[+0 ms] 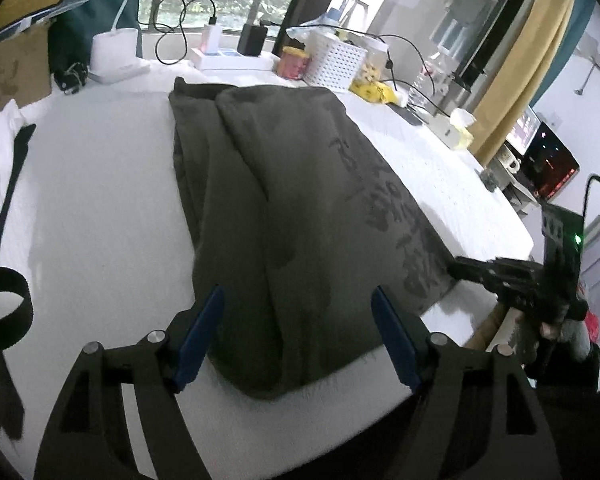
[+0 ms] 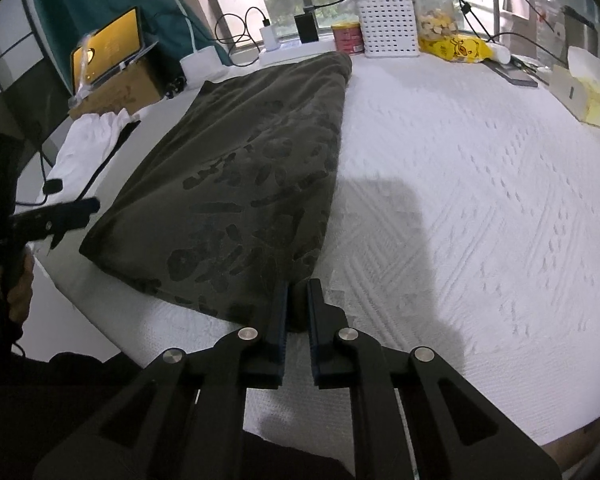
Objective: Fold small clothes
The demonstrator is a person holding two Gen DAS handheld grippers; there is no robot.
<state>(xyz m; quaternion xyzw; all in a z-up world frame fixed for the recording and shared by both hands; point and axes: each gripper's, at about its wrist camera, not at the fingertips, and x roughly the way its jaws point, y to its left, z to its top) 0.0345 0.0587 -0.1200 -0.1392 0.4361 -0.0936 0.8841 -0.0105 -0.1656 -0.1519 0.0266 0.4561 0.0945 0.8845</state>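
The dark olive garment [image 1: 300,208] lay lengthwise on the white-covered table [image 1: 100,208], already folded into a long strip, its printed side up, running from the near edge to the far clutter by the window. The left hand-held gripper [image 1: 298,332] hovered over the strip's near end with its blue pads [image 1: 202,336] spread wide on either side of the cloth, pressing on nothing. The right hand-held gripper [image 2: 298,312] was nearly closed, its jaws pinched on the near right corner of the garment, where a small bunch of dark fabric sat between them.

Judged from this, the step in hand was taking both near corners so the strip could be folded over toward its far end. To do it well, the left gripper would need to come down on the near left corner and catch all the layers, not only the top one, since the fold along that side looked thick and rounded. Both corners should then rise together and travel level, so the near hem lands square on the far hem. The white basket [image 2: 388,28] and red tin [image 2: 346,36] stood just beyond the far end, so the carry should stop short of them.
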